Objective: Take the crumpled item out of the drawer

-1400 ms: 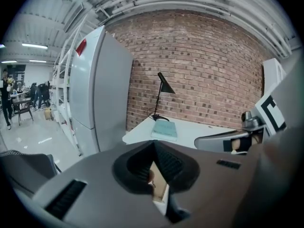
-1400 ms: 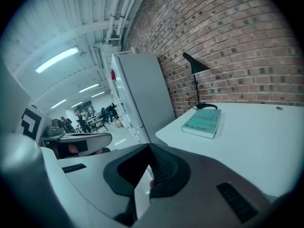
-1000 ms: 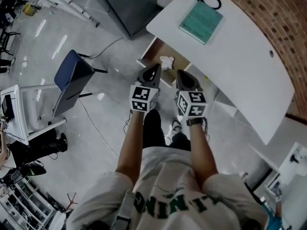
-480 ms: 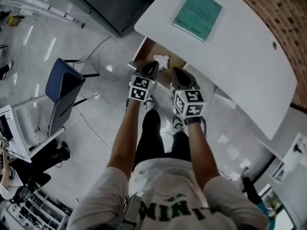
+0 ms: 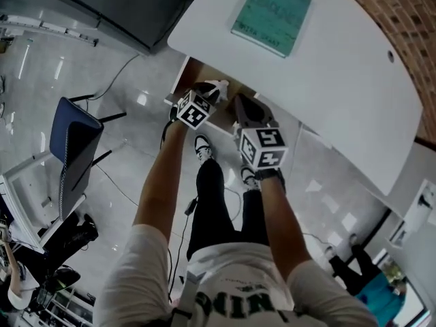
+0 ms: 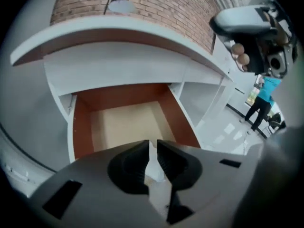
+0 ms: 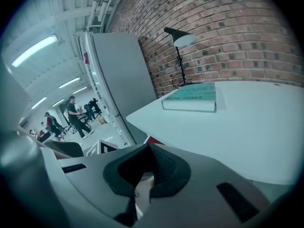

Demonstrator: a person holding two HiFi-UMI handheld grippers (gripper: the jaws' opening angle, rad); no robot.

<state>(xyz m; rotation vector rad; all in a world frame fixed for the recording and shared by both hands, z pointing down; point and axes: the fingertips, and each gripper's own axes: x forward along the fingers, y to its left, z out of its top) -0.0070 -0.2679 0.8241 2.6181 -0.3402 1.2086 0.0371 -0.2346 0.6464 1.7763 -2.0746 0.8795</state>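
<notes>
Two grippers up at the open drawer, only one matters right now.

Left gripper: jaws opening, currently a narrow slit. In the left gripper view the white crumpled item shows through that slit, just past and below the tips. Pads don't look pressed on it, so I'd call it not yet gripped.

Item location: near end of the drawer, by the front panel. The rest of the drawer floor ahead is bare. From the head view the crumpled item sits touching or just off the left tips, on their far side toward the desk.

Key geometry: the target is dead ahead of the left jaws and slightly down, already on their centreline. No sideways correction looks needed, just more opening, then a short push forward and down before closing. It's a shapeless wad and I can't make out a long axis, so grip orientation probably doesn't matter.

Right gripper: jaws together, nothing in them. It hangs beside the left one, further from the item, and its own view looks out over the desk top and the book. The left hand is clearly the nearer one.

Risk: a light wad could get nudged away instead of captured.
</notes>
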